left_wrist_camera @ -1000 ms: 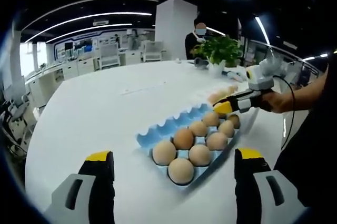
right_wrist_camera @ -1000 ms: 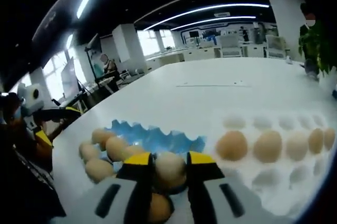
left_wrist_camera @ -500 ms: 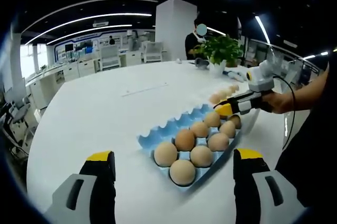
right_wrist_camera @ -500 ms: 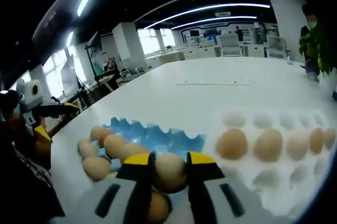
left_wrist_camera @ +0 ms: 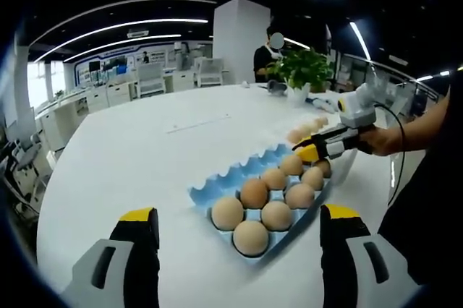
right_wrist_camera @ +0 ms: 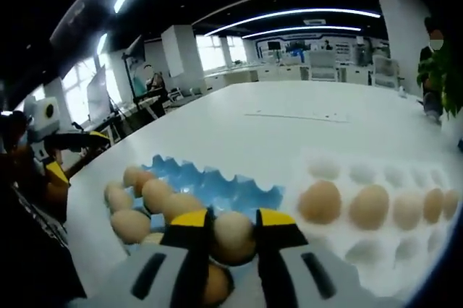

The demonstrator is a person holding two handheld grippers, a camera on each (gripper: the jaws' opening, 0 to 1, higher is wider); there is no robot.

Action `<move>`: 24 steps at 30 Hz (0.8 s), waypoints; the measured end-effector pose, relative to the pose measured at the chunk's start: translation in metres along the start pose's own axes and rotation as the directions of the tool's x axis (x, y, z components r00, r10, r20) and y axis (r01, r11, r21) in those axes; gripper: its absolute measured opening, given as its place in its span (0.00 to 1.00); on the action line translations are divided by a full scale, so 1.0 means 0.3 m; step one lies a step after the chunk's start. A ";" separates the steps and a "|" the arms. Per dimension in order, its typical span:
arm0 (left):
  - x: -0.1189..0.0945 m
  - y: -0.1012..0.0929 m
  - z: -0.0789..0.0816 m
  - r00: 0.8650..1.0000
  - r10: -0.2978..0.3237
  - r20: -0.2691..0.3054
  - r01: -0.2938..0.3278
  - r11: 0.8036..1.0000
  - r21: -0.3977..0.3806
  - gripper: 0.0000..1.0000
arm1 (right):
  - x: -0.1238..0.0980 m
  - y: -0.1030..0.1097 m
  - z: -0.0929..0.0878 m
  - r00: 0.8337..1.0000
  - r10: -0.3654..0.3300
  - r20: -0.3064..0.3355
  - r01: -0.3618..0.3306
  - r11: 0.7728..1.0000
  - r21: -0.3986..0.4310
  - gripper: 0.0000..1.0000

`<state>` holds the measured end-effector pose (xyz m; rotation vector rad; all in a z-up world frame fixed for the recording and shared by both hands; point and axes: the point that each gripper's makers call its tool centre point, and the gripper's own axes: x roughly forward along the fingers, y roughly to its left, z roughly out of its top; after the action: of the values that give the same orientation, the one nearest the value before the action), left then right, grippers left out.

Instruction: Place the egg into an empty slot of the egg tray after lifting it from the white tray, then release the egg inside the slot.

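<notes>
Right gripper (right_wrist_camera: 234, 223) pinches an egg (right_wrist_camera: 233, 236) just above the blue egg tray (right_wrist_camera: 217, 186), beside the white tray (right_wrist_camera: 376, 239). Left gripper (left_wrist_camera: 235, 223), jaws spread, holds nothing.

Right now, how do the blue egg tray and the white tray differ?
The blue egg tray is bright blue with scalloped peaks along its edge; the white tray is pale and blends into the table. The blue tray has eggs packed in its near slots, while the white tray holds a single row of eggs with empty slots around it. The right gripper holds an egg over the blue tray. Both are moulded egg holders, side by side.
</notes>
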<state>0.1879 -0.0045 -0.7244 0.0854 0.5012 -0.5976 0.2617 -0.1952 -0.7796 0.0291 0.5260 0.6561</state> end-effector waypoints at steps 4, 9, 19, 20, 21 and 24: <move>0.003 -0.005 0.000 1.000 -0.009 -0.001 0.009 1.000 -0.001 0.92 | -0.010 -0.004 0.001 1.000 -0.002 -0.005 0.002 1.000 0.008 0.25; 0.005 -0.006 0.004 1.000 -0.011 0.002 0.011 1.000 0.001 0.92 | -0.039 -0.029 0.022 1.000 -0.019 0.020 0.018 0.999 0.035 0.25; 0.003 -0.006 -0.003 1.000 -0.011 -0.003 0.011 1.000 -0.002 0.92 | -0.091 -0.161 0.101 0.983 -0.154 0.102 0.146 0.986 0.082 0.25; 0.002 -0.005 -0.003 1.000 -0.009 -0.002 0.009 1.000 -0.002 0.92 | -0.095 -0.181 0.107 0.977 -0.180 0.110 0.172 0.982 0.083 0.25; 0.002 -0.004 -0.003 1.000 -0.008 -0.002 0.008 1.000 -0.001 0.92 | -0.096 -0.196 0.110 0.974 -0.198 0.113 0.190 0.978 0.085 0.25; 0.001 0.000 -0.004 1.000 -0.004 -0.002 0.004 1.000 -0.004 0.92 | -0.089 -0.217 0.107 0.970 -0.219 0.110 0.210 0.974 0.083 0.25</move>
<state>0.1876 -0.0043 -0.7254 0.0814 0.5048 -0.6001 0.2964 -0.2584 -0.7518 0.0766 0.4301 0.4207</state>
